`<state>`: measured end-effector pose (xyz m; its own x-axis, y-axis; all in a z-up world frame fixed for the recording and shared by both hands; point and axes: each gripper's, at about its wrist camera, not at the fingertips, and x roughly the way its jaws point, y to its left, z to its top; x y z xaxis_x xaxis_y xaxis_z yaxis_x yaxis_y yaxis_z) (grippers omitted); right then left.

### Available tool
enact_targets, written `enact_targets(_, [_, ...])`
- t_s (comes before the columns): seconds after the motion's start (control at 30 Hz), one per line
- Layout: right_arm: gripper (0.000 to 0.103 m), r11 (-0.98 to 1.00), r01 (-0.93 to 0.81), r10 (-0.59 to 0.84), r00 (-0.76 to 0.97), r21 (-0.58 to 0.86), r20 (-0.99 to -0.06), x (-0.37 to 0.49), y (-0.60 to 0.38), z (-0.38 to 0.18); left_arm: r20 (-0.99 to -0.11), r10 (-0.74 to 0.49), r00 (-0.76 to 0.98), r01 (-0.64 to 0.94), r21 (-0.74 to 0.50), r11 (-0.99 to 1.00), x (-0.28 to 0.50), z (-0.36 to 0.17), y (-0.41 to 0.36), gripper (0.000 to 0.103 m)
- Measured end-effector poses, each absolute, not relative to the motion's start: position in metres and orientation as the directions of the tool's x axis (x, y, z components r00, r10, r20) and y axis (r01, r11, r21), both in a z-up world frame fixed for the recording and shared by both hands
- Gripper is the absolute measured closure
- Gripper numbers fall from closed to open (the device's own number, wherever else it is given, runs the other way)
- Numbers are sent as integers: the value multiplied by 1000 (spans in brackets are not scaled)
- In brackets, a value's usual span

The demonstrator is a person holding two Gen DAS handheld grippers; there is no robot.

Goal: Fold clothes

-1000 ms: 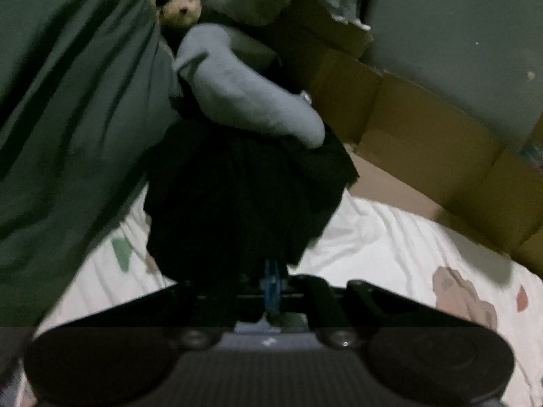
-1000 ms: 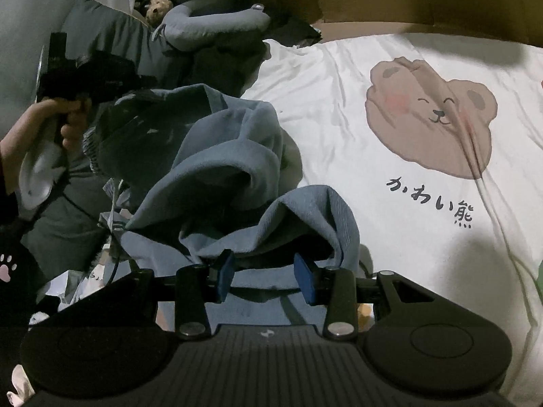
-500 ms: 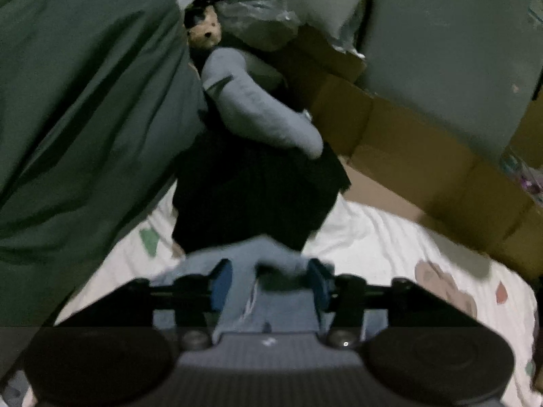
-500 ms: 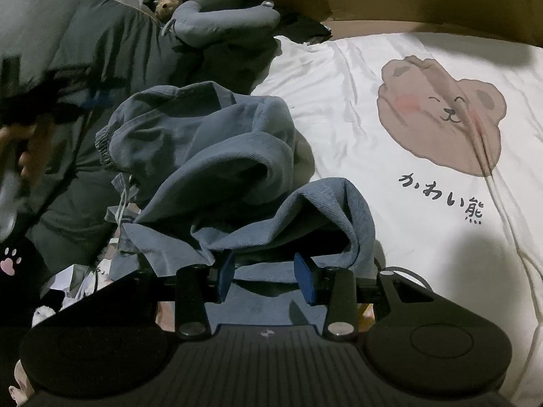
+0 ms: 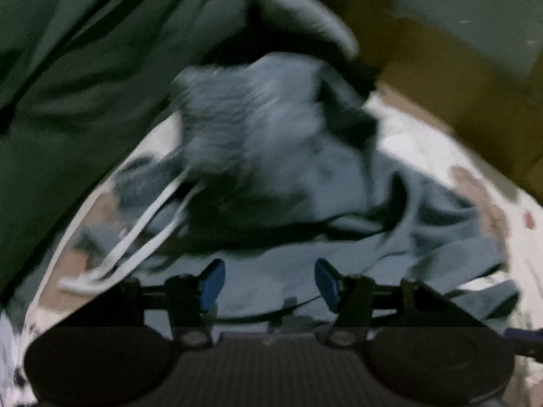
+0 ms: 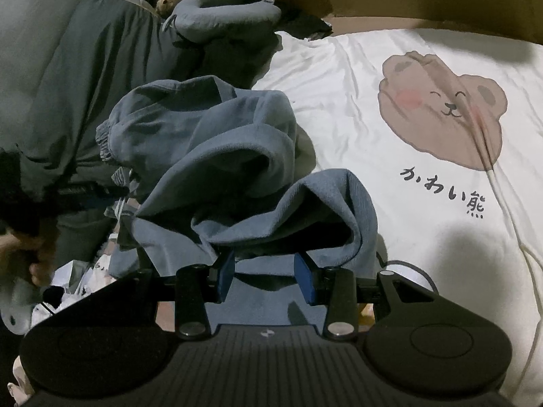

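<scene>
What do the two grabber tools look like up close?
Both look alike. The left gripper and the right gripper each have a black ribbed body with two round black bulges, black finger arms fixed with silver bolts, and blue pads at the tips. The right one has a small lightning-bolt mark.

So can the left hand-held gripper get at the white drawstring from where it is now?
Probably yes. The left hand-held gripper has just been opening, with nothing pinched between its pads, and the white drawstring lies exposed on the blue sweatpants, off to its left. The picture is blurred, though.
</scene>
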<state>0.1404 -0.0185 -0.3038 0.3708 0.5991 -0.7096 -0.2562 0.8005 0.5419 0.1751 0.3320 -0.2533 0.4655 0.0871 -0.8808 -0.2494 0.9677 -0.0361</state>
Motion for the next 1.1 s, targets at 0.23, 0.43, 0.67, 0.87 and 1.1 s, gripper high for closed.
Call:
enact_targets(0.23, [57, 801, -230, 597, 368, 552, -713, 141, -22, -309, -898, 137, 419, -380, -36, 924, 161, -274, 366, 39])
enact_targets(0.43, [57, 801, -242, 598, 353, 547, -720, 139, -16, -313, -911, 157, 381, -531, -76, 844, 162, -301, 399, 32])
enact_targets(0.67, [57, 810, -250, 587, 343, 531, -733, 136, -17, -312, -918, 93, 385, -644, -195, 739, 163, -326, 428, 84])
enact_targets(0.87, [57, 816, -244, 578, 348, 524, -738, 136, -20, -311, -905, 66, 420, -611, -229, 757, 163, -318, 420, 100])
enact_targets(1.1, [57, 808, -258, 589, 345, 529, -731, 134, -14, -309, -856, -48, 515, -495, -343, 798, 161, -276, 385, 100])
